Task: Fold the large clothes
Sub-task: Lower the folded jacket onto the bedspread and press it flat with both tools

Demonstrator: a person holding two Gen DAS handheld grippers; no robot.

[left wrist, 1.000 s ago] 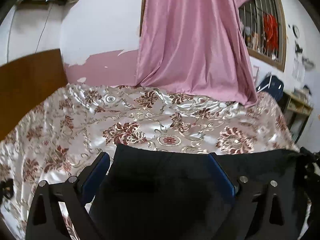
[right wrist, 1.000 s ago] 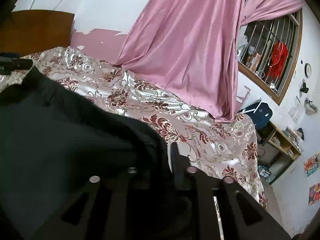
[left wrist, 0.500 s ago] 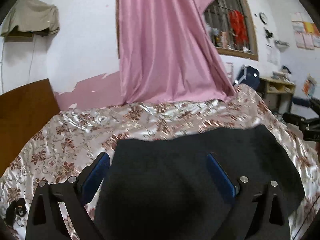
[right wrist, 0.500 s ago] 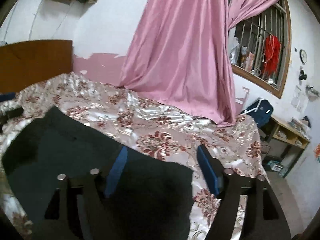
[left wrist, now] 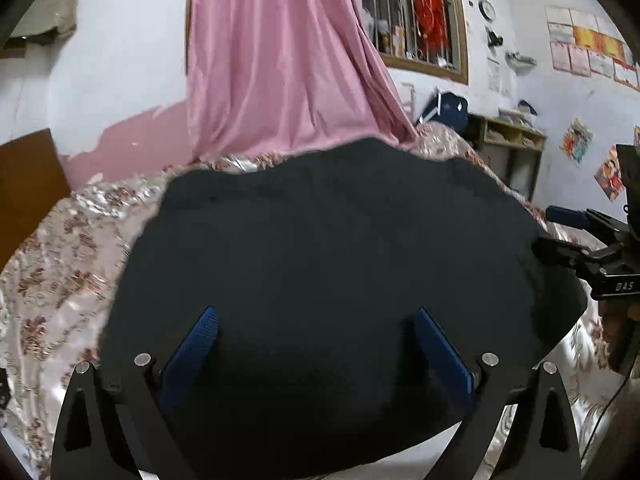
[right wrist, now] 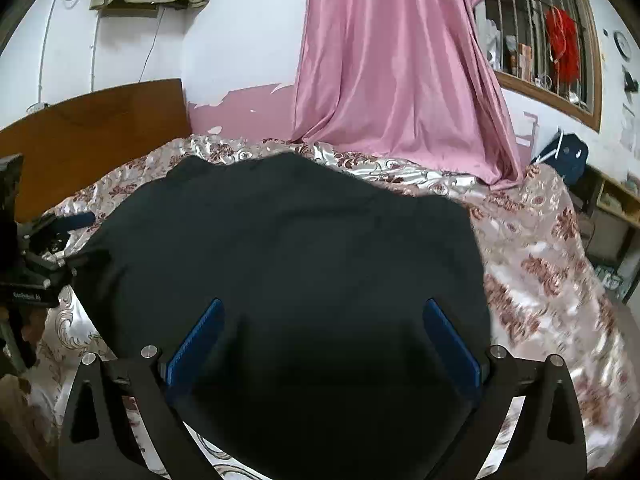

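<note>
A large black garment lies spread flat on the floral satin bedspread. My left gripper hovers over its near edge, blue pads wide apart and touching nothing. In the right wrist view the same black garment fills the middle. My right gripper stands over it with its jaws opening; the cloth lies below and between the blue pads, which do not press on it. Each gripper shows at the other view's edge: the right gripper, the left gripper.
A pink curtain hangs down onto the far side of the bed. A wooden headboard stands at the left. A barred window, a shelf unit and a dark blue bag are at the right.
The right gripper, shut on a fold of the black cloth a second ago, has let go and opened wide. Both grippers drew back and sank, and the garment now lies flat.
</note>
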